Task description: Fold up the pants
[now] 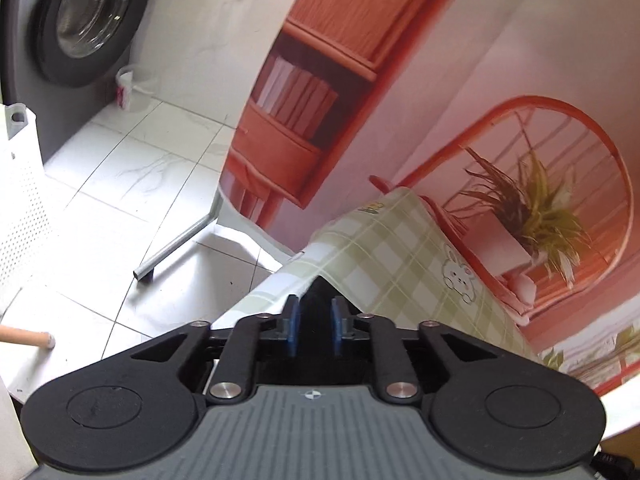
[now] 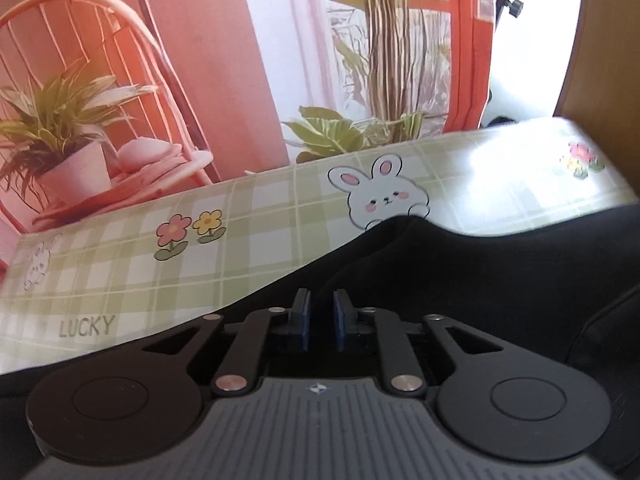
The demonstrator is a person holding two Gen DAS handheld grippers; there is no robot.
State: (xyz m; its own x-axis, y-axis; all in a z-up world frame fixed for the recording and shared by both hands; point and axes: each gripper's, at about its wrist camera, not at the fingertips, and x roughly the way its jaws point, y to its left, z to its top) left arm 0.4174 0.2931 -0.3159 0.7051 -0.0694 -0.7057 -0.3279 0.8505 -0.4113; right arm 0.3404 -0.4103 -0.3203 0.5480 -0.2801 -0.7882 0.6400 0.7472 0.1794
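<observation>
The black pants [image 2: 500,264] lie on the green plaid tablecloth [image 2: 248,216] and fill the right and lower part of the right wrist view. My right gripper [image 2: 321,308] is shut on a raised fold of the pants, which bulges up beyond the blue pads [image 2: 304,320]. In the left wrist view my left gripper [image 1: 315,312] is shut on a dark peak of the pants [image 1: 318,290] at the table's left end, above the plaid cloth [image 1: 400,264]. Most of the pants are hidden there by the gripper body.
A printed orange backdrop [image 1: 460,80] with a chair and plants hangs behind the table. On the tiled floor [image 1: 132,176] stand a washing machine [image 1: 80,20], a white perforated basket [image 1: 20,200], a cup [image 1: 126,90] and a grey stand leg [image 1: 176,244].
</observation>
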